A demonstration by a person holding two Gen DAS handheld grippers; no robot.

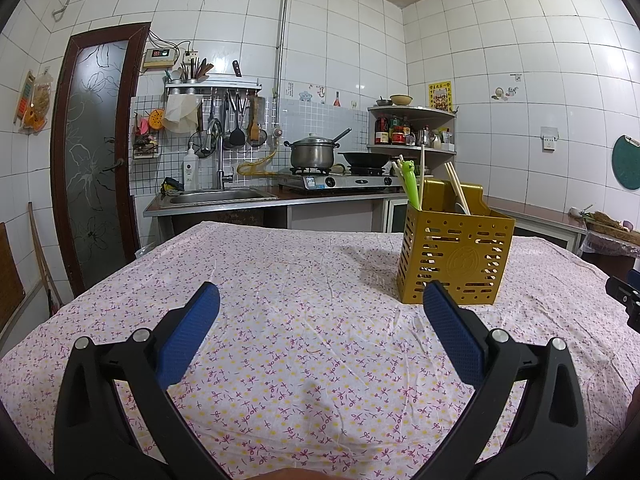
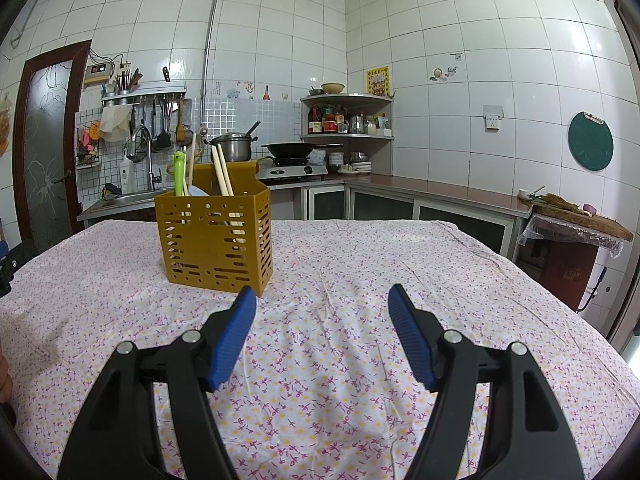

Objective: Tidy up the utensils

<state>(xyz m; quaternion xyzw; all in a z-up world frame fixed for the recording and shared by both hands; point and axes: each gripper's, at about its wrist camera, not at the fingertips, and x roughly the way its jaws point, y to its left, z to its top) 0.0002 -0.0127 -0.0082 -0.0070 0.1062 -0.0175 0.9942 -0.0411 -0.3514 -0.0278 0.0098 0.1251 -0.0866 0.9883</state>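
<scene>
- On the worktop (image 1: 304, 272), under a flowered cloth (image 1: 280, 380), seen from the left wrist: left tongs (image 1: 321, 300) spread wide, blue pads (image 1: 188, 336) well apart, gripping nothing, hovering over bare cloth.
- Ahead and to the right of those tongs: yellow slotted holder (image 1: 456, 256), upright on the cloth, its lower corner just behind the right pad.
- Inside the holder: green utensil (image 1: 411, 184) with a little cartoon head, leaning left; pale chopsticks (image 1: 456, 184) slanting the other way; another pale stick standing almost straight between them.
- At the far right edge: a black part of the other tool, just in view.
- Behind the worktop: sink (image 1: 216, 196), steel pot (image 1: 312, 152) and dark wok (image 1: 366, 158) on a stove, corner shelf with bottles.
- On the same worktop (image 2: 360, 248), seen from the right wrist: right tongs (image 2: 322, 300) likewise released, pads (image 2: 232, 340) far apart, nothing between them.
- Ahead and to the left: the holder (image 2: 216, 240), its near corner just beyond the left pad tip, not touching as far as can be told.
- In the holder: green utensil (image 2: 179, 172) at the left, chopsticks (image 2: 223, 176) toward the middle, a light blue piece low between them.
- Rest of the cloth (image 2: 360, 360) in front of the tongs bare and wrinkled.
</scene>
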